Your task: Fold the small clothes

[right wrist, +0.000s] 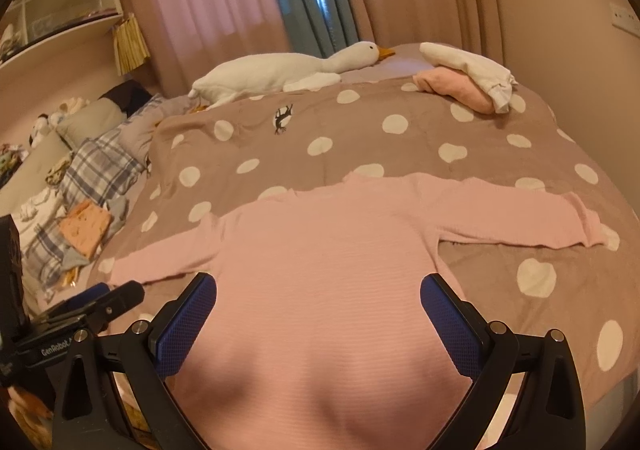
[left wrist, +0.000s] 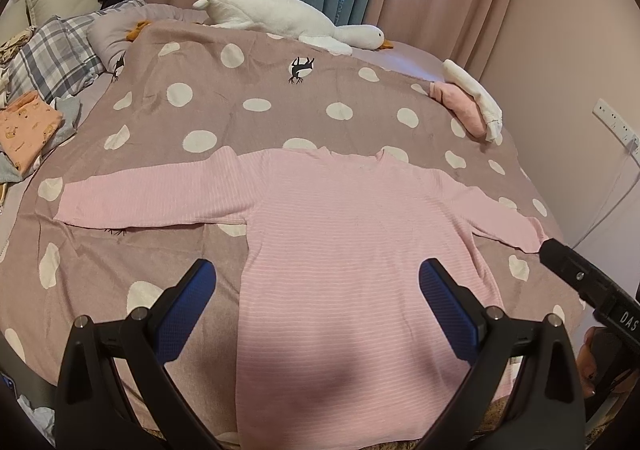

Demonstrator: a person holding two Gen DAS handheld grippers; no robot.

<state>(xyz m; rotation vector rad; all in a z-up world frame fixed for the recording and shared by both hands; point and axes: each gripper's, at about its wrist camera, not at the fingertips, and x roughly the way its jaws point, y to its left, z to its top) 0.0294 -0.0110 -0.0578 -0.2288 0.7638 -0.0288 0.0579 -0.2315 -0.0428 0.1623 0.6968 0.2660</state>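
A pink striped long-sleeved top [left wrist: 344, 234] lies flat on the bed, neck away from me, both sleeves spread out sideways. It also shows in the right wrist view [right wrist: 320, 250]. My left gripper [left wrist: 317, 270] is open and empty, hovering above the top's lower left part. My right gripper [right wrist: 319, 284] is open and empty above the top's lower middle. The left gripper shows at the left edge of the right wrist view [right wrist: 108, 300]; the right gripper's body shows at the right edge of the left wrist view [left wrist: 580, 278].
The bed has a mauve blanket with white dots [left wrist: 224, 98]. A white goose plush [left wrist: 280, 16] lies at the far side. Folded pink and white clothes [left wrist: 472, 102] sit at the far right. An orange folded garment [left wrist: 24, 134] and plaid pillows [left wrist: 52, 54] lie at the left.
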